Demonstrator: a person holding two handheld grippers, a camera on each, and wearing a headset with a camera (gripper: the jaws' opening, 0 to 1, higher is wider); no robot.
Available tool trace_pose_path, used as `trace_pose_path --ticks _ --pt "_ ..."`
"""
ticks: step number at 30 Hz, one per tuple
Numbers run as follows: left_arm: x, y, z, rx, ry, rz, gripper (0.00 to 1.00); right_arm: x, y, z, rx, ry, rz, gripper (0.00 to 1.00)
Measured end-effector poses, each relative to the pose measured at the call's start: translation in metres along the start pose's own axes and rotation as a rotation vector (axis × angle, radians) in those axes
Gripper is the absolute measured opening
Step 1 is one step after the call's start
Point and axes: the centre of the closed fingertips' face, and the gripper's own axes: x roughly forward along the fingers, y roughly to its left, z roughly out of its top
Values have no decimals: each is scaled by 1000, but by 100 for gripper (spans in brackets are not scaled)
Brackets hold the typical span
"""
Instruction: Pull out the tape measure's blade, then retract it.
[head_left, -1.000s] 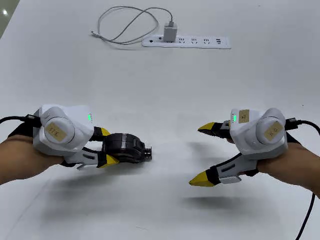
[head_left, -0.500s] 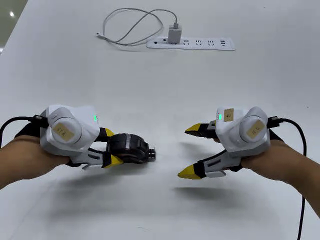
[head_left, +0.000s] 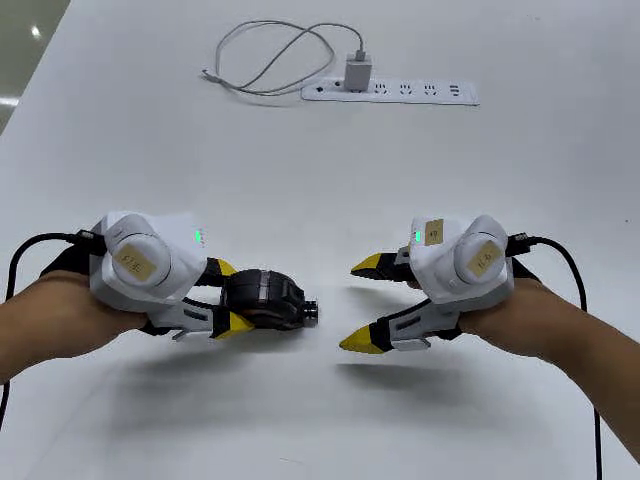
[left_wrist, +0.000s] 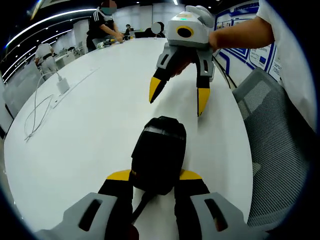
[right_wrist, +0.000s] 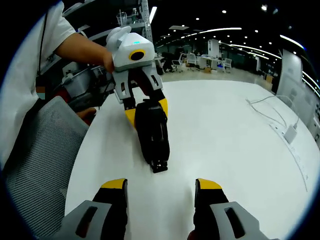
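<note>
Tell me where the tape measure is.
The tape measure sits low on the left of the head view, clamped in the left hand-held gripper and pointing toward the open right hand-held gripper.

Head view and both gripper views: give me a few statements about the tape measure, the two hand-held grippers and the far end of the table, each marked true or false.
1. The left hand-held gripper is shut on the black round-bodied tape measure. True.
2. The blade is drawn far out across the table. False: just its end hook sticks out at the case's mouth.
3. The right hand-held gripper is open and apart from the tape measure. True.
4. The charger lies loose beside the strip. False: the white charger block is plugged into the white power strip.
</note>
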Motion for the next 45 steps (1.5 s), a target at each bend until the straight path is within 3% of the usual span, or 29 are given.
trace_pose_path --ticks 27,45 --pt "1 1 -1 -8 -6 0 27 31 0 11 -101 -40 30 23" --pt "1 1 -1 -5 -4 1 27 42 4 11 -143 -47 54 13"
